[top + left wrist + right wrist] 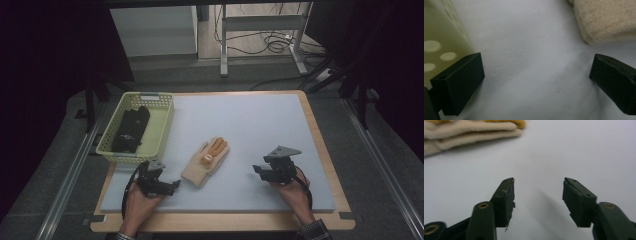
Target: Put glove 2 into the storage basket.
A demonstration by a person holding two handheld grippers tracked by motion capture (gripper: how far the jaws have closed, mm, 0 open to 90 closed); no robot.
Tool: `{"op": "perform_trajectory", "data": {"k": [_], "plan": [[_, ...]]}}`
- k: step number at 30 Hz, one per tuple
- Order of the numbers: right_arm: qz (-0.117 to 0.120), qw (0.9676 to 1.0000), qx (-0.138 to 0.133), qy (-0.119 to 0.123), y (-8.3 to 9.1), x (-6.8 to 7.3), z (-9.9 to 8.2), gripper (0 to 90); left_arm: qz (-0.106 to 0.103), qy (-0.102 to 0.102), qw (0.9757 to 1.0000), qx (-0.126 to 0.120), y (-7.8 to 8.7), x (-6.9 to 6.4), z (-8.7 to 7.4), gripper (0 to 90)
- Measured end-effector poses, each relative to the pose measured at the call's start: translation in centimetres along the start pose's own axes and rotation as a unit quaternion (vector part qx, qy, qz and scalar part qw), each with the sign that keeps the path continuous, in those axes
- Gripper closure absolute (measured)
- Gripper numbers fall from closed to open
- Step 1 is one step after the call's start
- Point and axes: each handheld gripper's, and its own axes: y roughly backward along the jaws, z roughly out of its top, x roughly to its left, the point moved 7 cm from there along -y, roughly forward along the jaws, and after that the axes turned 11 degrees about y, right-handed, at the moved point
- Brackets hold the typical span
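Note:
A beige knit glove (pixel 206 162) with orange fingers lies flat near the middle of the pale mat (pixel 250 125). My left gripper (pixel 172 186) rests low at the glove's cuff end, its jaws wide open over bare mat; the cuff (pixel 604 20) lies just beyond them. My right gripper (pixel 257 170) is off to the glove's right, pointing toward it, open with nothing between its jaws. The glove's fingers (pixel 469 131) lie some way ahead of it.
A pale yellow perforated basket (pixel 165 117) stands at the mat's left side with a black item (pixel 131 129) inside; its wall (pixel 441 37) is close beside my left gripper. The mat lies on a wooden table (pixel 327 150). Dark surroundings and a metal frame lie beyond.

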Motion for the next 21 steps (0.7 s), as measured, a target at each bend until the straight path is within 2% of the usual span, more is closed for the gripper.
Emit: {"op": "perform_trajectory", "data": {"k": [3, 10, 21], "plan": [[-0.015, 0.9998, 0.011, -0.010, 0.5, -1.2, -1.5, 33.5, 0.000, 0.001, 1.0000, 0.000, 0.0, 0.0, 0.0, 0.0], [-0.037, 0.9988, 0.025, -0.019, 0.7, -2.6, -3.6, 24.6, 0.000, 0.002, 1.0000, 0.000, 0.0, 0.0, 0.0, 0.0], [-0.044, 0.9986, 0.026, -0.015, 0.6, -2.6, -3.8, 18.5, 0.000, 0.001, 1.0000, 0.000, 0.0, 0.0, 0.0, 0.0]]}}
